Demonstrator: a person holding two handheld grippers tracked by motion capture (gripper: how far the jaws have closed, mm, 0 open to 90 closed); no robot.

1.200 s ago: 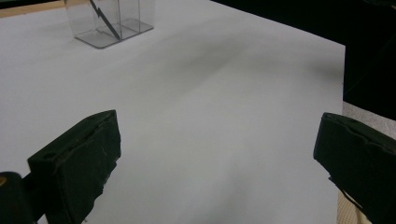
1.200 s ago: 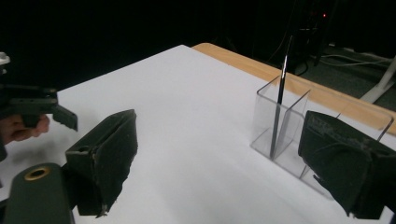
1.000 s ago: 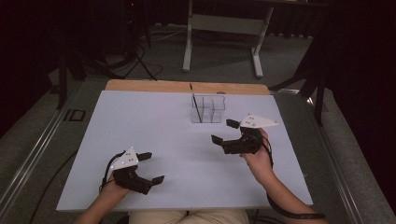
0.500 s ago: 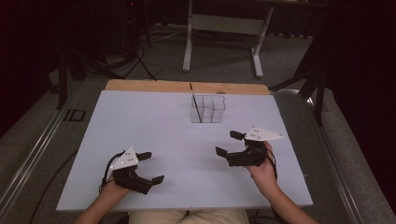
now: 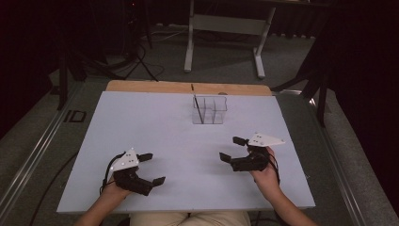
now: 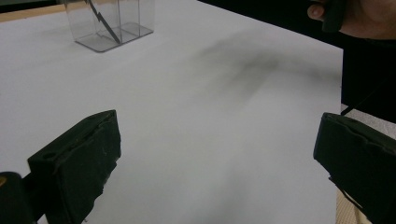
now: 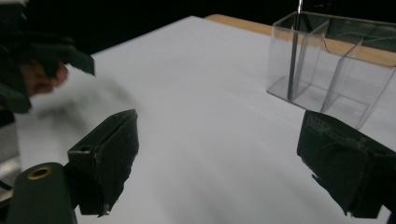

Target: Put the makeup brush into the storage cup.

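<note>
Clear plastic makes up the only thing on the board: a small divided box [image 5: 210, 109] with thin walls, standing at about twelve o'clock near the far edge, with a thin dark rod [image 5: 199, 109] leaning in its left compartment. Both grippers sit low on the near side of the white table [image 5: 155, 127], the left gripper [image 5: 152, 168] at roughly seven o'clock and the right gripper [image 5: 233, 149] at roughly five o'clock, well apart from the box and from each other. Each has its jaws spread wide with nothing between them; the left gripper view and the right gripper view both show bare table in the gap.

I judge the risks to lie in the reach toward the box. It looks light and has nothing bracing it, so a jaw arriving low at its wall would likely shove it toward the wooden strip [image 5: 141, 86] at the far edge or tip it. The rod is slim and slanted; closing on it off-centre could flick it out or drag the box along. Transparent walls are also hard to judge for depth, so a jaw could strike the rim before the rod is reached.
</note>
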